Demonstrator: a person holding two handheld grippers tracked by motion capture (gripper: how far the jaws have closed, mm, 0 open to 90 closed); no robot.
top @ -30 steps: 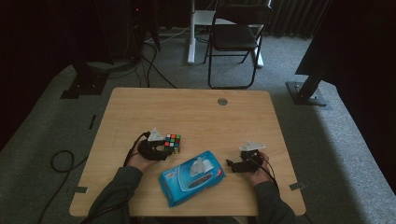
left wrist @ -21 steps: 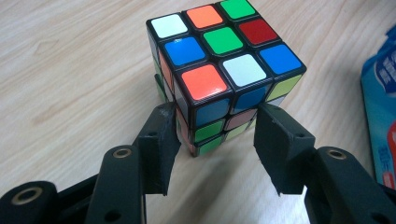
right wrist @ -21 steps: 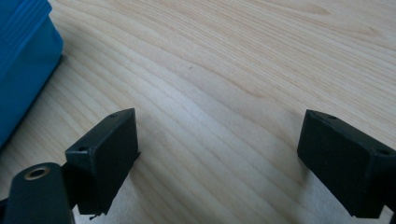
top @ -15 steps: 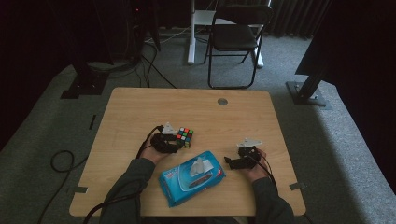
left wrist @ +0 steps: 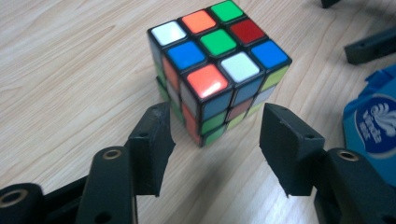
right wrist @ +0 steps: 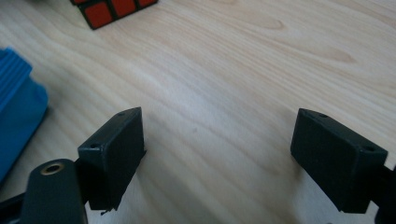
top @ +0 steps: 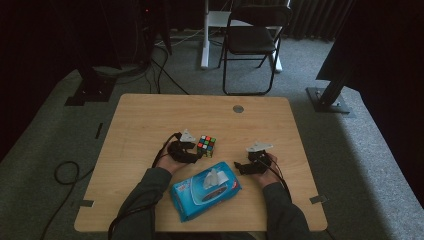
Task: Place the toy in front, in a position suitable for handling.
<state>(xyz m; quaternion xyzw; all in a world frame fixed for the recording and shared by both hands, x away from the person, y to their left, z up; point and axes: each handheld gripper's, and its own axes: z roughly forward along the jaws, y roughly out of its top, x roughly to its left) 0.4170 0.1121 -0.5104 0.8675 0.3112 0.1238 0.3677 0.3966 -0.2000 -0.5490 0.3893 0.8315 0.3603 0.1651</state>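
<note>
A scrambled Rubik's cube (top: 206, 146) stands on the wooden table (top: 150, 120). My left gripper (top: 186, 151) sits just left of it. In the left gripper view the cube (left wrist: 217, 70) stands corner-on, its near corner reaching in between the tips of my open left gripper (left wrist: 215, 140), with neither jaw touching it. A blue wet-wipes pack (top: 205, 190) lies near the front edge with its white lid flap up. My right gripper (top: 245, 165) rests to the right of the pack. Its jaws stand wide open over bare wood (right wrist: 217, 154).
The wipes pack shows at the right edge of the left gripper view (left wrist: 373, 126) and at the left of the right gripper view (right wrist: 14, 107). A round grommet (top: 238, 108) sits at the table's back. A folding chair (top: 252, 40) and stand bases stand behind the table.
The left gripper and the cube have shifted right, toward the table's middle. The right gripper has edged slightly left and forward.
</note>
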